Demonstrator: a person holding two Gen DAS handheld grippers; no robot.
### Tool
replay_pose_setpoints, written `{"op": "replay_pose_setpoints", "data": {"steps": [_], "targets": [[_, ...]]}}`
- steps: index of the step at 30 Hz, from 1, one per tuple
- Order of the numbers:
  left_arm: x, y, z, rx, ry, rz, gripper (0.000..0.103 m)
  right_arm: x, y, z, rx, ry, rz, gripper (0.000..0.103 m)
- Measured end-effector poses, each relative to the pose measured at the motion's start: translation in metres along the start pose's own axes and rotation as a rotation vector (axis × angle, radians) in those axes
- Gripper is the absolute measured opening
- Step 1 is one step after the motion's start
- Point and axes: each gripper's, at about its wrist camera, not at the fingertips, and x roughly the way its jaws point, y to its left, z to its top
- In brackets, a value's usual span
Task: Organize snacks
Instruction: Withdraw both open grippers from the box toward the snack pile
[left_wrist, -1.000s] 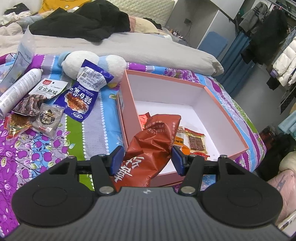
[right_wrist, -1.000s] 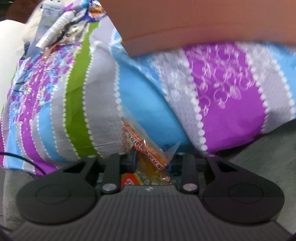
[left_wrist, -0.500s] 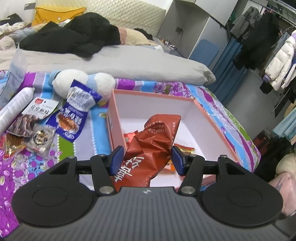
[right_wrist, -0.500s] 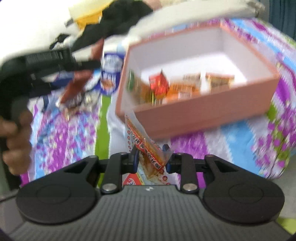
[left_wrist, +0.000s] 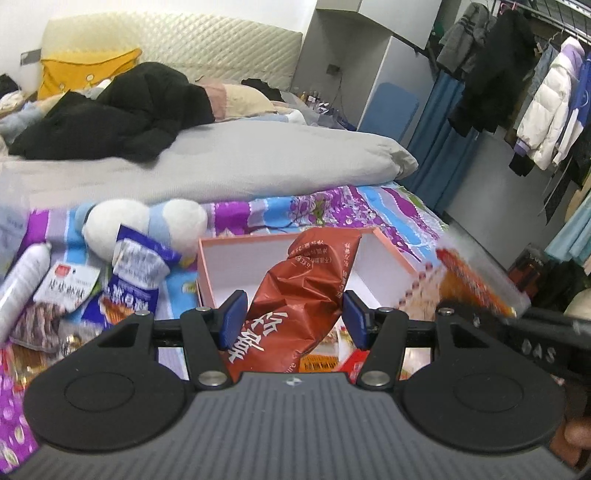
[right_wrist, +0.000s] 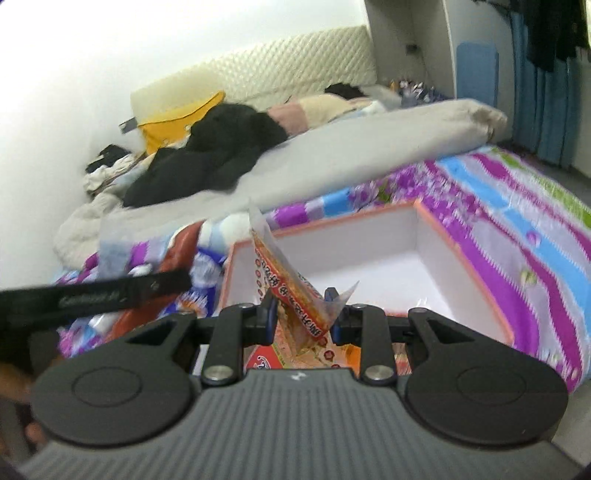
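Observation:
My left gripper (left_wrist: 293, 319) is shut on a crumpled red-brown snack bag (left_wrist: 303, 291), which stands up between the blue pads in front of the pink box (left_wrist: 240, 258). My right gripper (right_wrist: 301, 319) is shut on a clear packet with orange print (right_wrist: 291, 295), held over the near edge of the same pink box (right_wrist: 351, 240). Its white inside holds several orange and red snack packs (left_wrist: 317, 363) at the near end. In the left wrist view the orange-print packet (left_wrist: 472, 280) shows at the right. In the right wrist view the left gripper's black finger (right_wrist: 110, 291) crosses at the left.
Loose snacks lie on the striped bedspread left of the box: a blue bag (left_wrist: 136, 273), a jerky packet (left_wrist: 62, 291) and a white bottle (left_wrist: 22, 280). A white and blue plush (left_wrist: 144, 221) sits behind them. A grey duvet (left_wrist: 258, 162) with black clothes (left_wrist: 122, 114) lies beyond; coats (left_wrist: 546, 110) hang right.
Both grippers have risen with their packets. The right one came up from below the bed's edge to above the box's near side. The left one pulled up and back from the box.

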Motion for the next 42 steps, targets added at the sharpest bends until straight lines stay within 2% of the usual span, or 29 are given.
{"op": "replay_pose_setpoints", "data": {"steps": [3, 8, 12, 17, 18, 19, 20, 21, 23, 25, 33, 42], "targets": [[0.019, 0.001, 0.008, 0.006, 0.024, 0.003, 0.062, 0.026, -0.005, 0.007, -0.023, 0.004, -0.043, 0.030], [0.062, 0.004, 0.010, 0.012, 0.093, 0.026, 0.062, 0.079, -0.017, 0.000, -0.040, 0.083, -0.100, 0.030], [0.087, 0.002, 0.003, 0.031, 0.144, 0.037, 0.062, 0.111, -0.027, -0.015, -0.011, 0.153, -0.113, 0.031], [0.101, 0.003, -0.006, 0.035, 0.177, 0.049, 0.062, 0.129, -0.033, -0.032, 0.004, 0.208, -0.109, 0.035], [0.101, 0.005, -0.007, 0.031, 0.177, 0.049, 0.062, 0.129, -0.032, -0.033, 0.000, 0.211, -0.113, 0.038], [0.101, 0.005, -0.007, 0.030, 0.174, 0.049, 0.062, 0.130, -0.033, -0.034, -0.001, 0.212, -0.112, 0.050], [0.101, 0.006, -0.007, 0.032, 0.176, 0.050, 0.066, 0.129, -0.033, -0.035, 0.003, 0.209, -0.107, 0.059], [0.101, 0.005, -0.007, 0.038, 0.178, 0.048, 0.072, 0.126, -0.032, -0.035, 0.005, 0.203, -0.099, 0.073], [0.097, 0.005, -0.007, 0.039, 0.167, 0.064, 0.079, 0.120, -0.031, -0.034, 0.004, 0.183, -0.090, 0.075], [0.088, 0.005, -0.006, 0.035, 0.150, 0.070, 0.082, 0.114, -0.029, -0.031, 0.006, 0.168, -0.094, 0.075], [0.032, 0.005, -0.005, 0.051, 0.066, 0.071, 0.082, 0.074, -0.009, -0.025, -0.008, 0.079, -0.064, 0.075], [-0.053, 0.013, -0.028, 0.048, -0.026, 0.085, 0.082, 0.011, 0.027, -0.038, -0.004, -0.039, -0.004, 0.075]]}}
